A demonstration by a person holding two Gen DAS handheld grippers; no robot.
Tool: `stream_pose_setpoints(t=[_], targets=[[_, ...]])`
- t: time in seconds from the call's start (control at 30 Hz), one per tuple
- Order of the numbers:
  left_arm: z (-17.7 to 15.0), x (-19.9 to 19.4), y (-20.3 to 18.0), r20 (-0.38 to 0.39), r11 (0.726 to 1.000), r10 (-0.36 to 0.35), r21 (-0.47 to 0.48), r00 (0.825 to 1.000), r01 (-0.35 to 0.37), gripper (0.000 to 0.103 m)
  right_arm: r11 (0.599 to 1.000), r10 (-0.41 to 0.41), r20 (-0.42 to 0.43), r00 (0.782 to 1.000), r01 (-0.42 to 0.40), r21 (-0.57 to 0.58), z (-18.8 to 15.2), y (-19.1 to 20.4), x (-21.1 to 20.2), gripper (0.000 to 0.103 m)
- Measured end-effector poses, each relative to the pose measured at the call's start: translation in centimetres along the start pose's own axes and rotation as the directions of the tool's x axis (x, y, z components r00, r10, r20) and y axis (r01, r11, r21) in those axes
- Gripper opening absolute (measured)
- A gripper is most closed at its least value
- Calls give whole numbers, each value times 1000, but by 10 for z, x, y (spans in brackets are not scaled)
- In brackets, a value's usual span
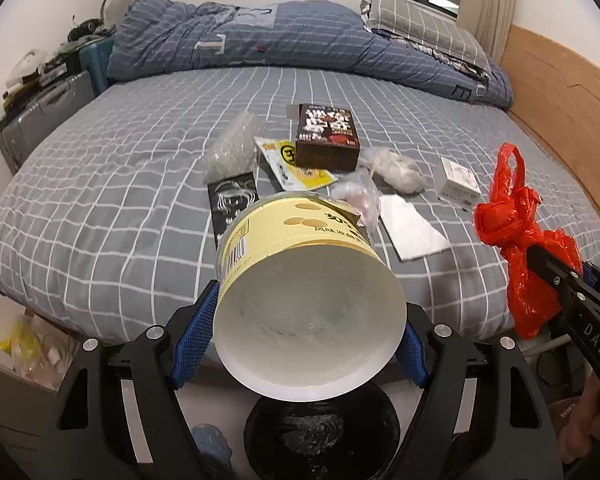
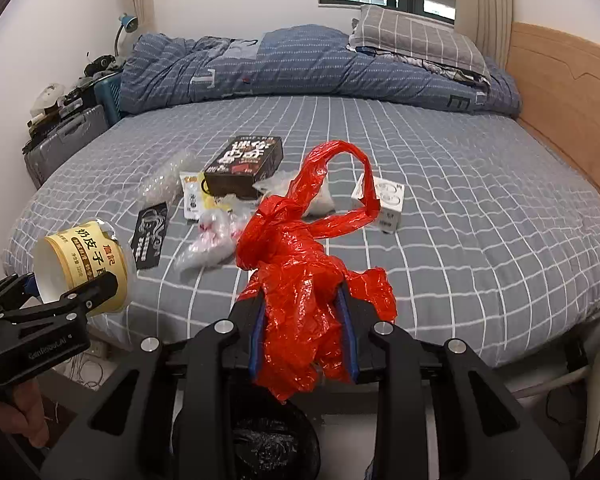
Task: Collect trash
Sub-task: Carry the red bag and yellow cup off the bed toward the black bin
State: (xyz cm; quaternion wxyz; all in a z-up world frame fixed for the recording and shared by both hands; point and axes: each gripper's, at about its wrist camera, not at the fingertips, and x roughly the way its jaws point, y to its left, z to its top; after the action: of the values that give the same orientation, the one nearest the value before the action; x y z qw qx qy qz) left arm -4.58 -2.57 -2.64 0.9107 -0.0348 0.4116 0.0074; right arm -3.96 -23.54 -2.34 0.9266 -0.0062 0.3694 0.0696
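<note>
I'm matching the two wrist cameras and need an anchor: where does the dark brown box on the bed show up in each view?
Left wrist view: the dark brown box sits upper centre, on the bed beyond the yellow cup held in the left gripper.
Right wrist view: the box lies left of centre, behind the red plastic bag.
Shared landmark: the small white box, right of it in both.

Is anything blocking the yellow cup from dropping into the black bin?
Nothing visible does. The left gripper holds the yellow cup at the near edge of the bed, and the black bin sits open below it with only air between. The red bag in the right gripper hangs off to the side.
</note>
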Motion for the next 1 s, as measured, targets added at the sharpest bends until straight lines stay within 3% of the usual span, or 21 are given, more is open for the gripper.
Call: stream_pose_setpoints(t=[1.0], targets=[[-94,-31,-1,-108,999,22,30,994,-19,75,1000,-7,-120,993,7,-7,-84,10,-33,28]])
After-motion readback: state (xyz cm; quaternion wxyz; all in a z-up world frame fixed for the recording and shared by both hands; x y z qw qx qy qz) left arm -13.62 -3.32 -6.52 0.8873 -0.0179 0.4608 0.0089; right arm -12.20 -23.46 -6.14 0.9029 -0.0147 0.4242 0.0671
